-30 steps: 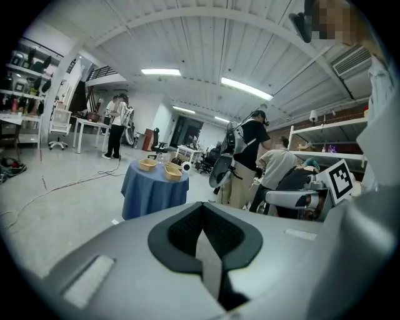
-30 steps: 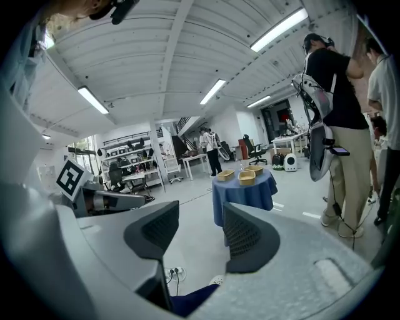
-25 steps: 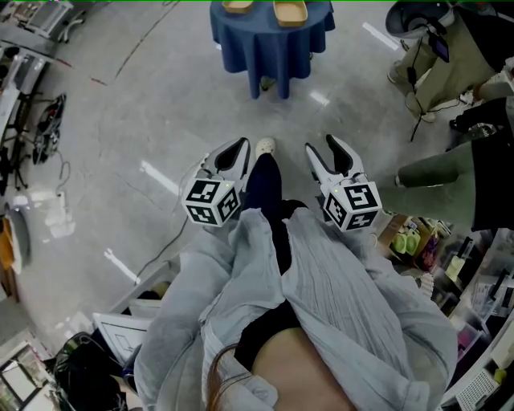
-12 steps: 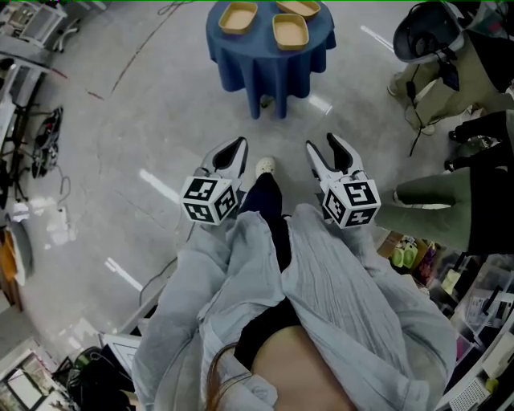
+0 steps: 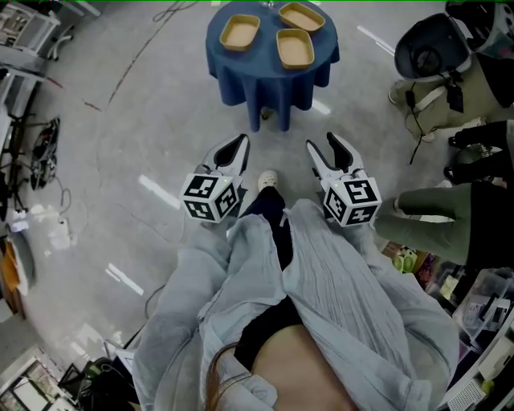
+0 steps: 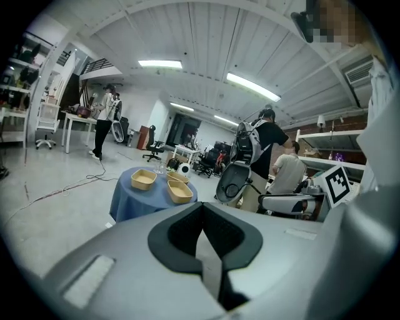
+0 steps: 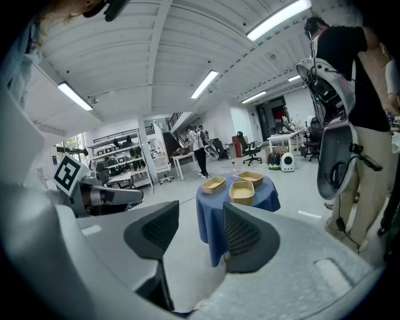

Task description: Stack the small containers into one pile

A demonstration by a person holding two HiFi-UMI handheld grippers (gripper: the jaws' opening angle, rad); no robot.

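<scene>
Three tan, empty small containers sit apart on a round table draped in blue cloth [image 5: 269,76] far ahead: one on the left [image 5: 239,30], one at front right [image 5: 295,48], one behind [image 5: 301,14]. My left gripper [image 5: 238,144] and right gripper [image 5: 322,145] are held side by side at waist height, well short of the table, above the grey floor. In the left gripper view the left gripper [image 6: 203,228] has its pads together with nothing held, and the containers [image 6: 179,191] show beyond. The right gripper [image 7: 200,234] has a gap between its pads, framing the table [image 7: 215,219].
A person with a backpack [image 5: 438,56] stands right of the table, and another person's leg [image 5: 418,213] crosses the floor at the right. Cables and gear [image 5: 32,144] lie along the left edge. Cluttered shelves [image 5: 474,305] fill the lower right. My own shoe [image 5: 267,178] shows between the grippers.
The table and containers have slid down into fuller view as I walk toward them. Both grippers travel forward with me, and their jaws look the same.
</scene>
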